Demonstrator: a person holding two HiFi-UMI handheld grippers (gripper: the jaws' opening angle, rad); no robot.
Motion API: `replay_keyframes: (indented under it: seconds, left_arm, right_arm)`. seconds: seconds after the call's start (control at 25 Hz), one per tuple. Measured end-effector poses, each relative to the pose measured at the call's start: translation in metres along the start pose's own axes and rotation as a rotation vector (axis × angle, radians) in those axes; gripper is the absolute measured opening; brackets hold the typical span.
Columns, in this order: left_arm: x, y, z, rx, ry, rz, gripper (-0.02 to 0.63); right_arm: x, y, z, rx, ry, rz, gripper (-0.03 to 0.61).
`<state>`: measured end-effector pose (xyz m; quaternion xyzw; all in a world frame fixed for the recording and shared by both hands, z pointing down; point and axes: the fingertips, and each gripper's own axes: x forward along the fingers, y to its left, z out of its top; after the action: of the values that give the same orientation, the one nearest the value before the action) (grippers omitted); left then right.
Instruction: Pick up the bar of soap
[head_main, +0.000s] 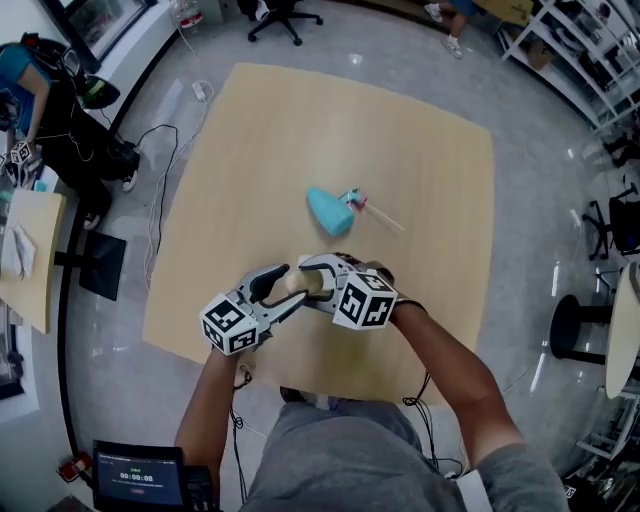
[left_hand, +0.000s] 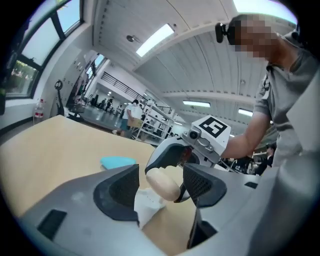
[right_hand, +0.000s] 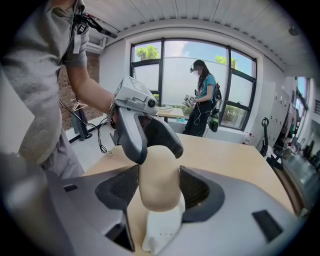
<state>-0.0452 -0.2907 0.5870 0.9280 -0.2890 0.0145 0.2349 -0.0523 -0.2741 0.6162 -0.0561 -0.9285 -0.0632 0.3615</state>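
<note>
The cream bar of soap (right_hand: 159, 175) is clamped between the pads of my right gripper (right_hand: 159, 189), which is shut on it just above the wooden table (head_main: 420, 150). My left gripper (left_hand: 161, 190) faces it from the other side. Its jaws stand open around the soap's (left_hand: 162, 184) free end, with a gap at the left pad. In the head view both grippers meet near the table's front edge, the left gripper (head_main: 283, 290) beside the right gripper (head_main: 310, 280), with the soap (head_main: 297, 281) between them. A white sheet or dish (right_hand: 160, 227) lies under the soap.
A teal wedge-shaped object (head_main: 327, 210) and a small pink-and-white item on a stick (head_main: 360, 203) lie at the table's middle. A person (right_hand: 202, 95) stands by the window. A side table (head_main: 30, 260), cables and chairs surround the table.
</note>
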Motion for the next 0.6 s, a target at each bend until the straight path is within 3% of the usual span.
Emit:
replay_keyframes:
  seconds: [0.6]
  left_arm:
    - [-0.08,0.022,0.005,-0.494,-0.415,0.146,0.253]
  right_arm:
    - [0.035,0.025,0.052,-0.083,0.008,-0.005,0.261]
